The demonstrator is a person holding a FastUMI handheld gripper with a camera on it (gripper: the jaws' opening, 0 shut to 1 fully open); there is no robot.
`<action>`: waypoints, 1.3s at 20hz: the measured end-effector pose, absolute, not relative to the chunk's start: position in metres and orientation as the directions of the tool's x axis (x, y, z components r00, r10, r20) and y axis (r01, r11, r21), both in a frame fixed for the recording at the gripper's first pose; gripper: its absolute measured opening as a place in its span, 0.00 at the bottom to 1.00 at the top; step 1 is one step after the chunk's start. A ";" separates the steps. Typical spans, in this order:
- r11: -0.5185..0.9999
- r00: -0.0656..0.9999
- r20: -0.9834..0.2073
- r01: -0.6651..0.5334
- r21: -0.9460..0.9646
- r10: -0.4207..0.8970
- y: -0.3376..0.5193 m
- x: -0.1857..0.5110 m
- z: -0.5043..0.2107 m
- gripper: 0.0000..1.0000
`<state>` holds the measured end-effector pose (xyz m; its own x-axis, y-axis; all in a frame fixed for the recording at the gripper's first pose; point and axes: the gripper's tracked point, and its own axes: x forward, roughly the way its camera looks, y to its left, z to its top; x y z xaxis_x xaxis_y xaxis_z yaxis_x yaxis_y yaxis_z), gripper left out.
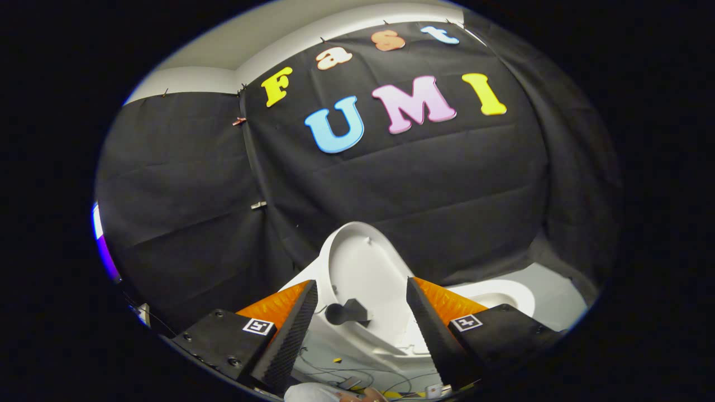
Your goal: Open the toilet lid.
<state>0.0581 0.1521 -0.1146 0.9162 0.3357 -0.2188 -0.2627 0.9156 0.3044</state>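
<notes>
**Colours in front of you**

Your toilet lid [363, 268] is plain glossy white, and so is the seat [497, 295] beside it. You see a small black knob [345, 312] on the white body. The booth wall [435, 184] behind is matte black cloth, creased. Your gripper [360, 312], its fingers spread apart, carries black-and-white square markers [258, 326]. Thin dark wires [335, 373] cross the white base.

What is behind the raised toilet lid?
Behind the upright toilet lid hangs the booth's black cloth wall. The lid covers whatever lies directly behind it, so any tank or hinge there cannot be seen. The claw is open, its fingers either side of the lid.
</notes>
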 end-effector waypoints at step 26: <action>0.996 0.996 -0.033 -0.084 -0.039 0.083 0.040 -0.022 0.022 0.99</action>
<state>-0.0217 0.0401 0.0222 0.9960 0.0832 -0.0334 -0.0845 0.9956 -0.0394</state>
